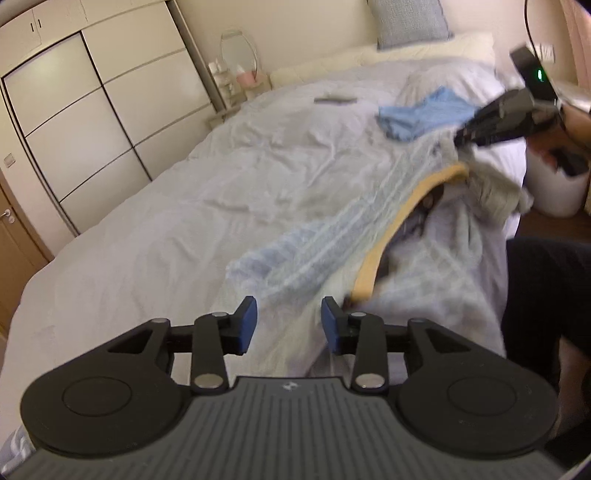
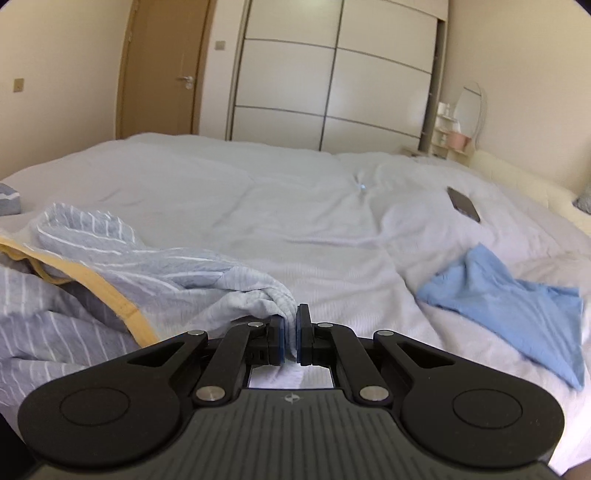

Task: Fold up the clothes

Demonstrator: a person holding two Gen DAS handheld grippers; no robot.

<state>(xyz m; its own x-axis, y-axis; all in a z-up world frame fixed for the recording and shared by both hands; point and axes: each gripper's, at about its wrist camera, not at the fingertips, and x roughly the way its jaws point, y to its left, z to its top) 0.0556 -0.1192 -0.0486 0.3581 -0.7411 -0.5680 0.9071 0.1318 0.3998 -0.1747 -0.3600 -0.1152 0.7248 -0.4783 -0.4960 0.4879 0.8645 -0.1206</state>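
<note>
Bed [image 1: 147, 229] takes up most of both views, white duvet, wrinkled, big bare stretch across the middle and toward the wardrobe [image 1: 92, 122] side. Right wrist view adds the brown door [image 2: 162, 70] beside the wardrobe; left wrist view doesn't reach it properly (only a sliver at the frame's left edge).

Striped garment [image 1: 332, 236], pale blue with white lines and a yellow band [image 1: 388, 229] along one edge, lies bunched along the near side of the bed. In the left wrist view it runs diagonally from the left gripper [image 1: 289, 321] up to the right gripper [image 1: 465, 138]. Blurred there, sharper in the right wrist view.

Light blue cloth [image 2: 517, 310] lies crumpled and flat on the duvet, apart from the striped garment, to the right of the right gripper in its own view.

Only the left wrist view shows the bed's near edge on its right: white bin [image 1: 554, 192] on the floor beyond it, person's dark clothing [image 1: 546, 295] close against the mattress. Pillow [image 1: 410, 22] at the headboard also seen there.

Small mirror [image 2: 469, 107] and shelf clutter by the wardrobe corner. Dark flat phone-like object [image 2: 463, 203] on the duvet, well clear of both cloths.

Right gripper fingers pinched tight on a bunched fold of the striped garment. Left gripper fingers [image 1: 245, 321] partly apart, garment below the gap, pads not pressing it.
</note>
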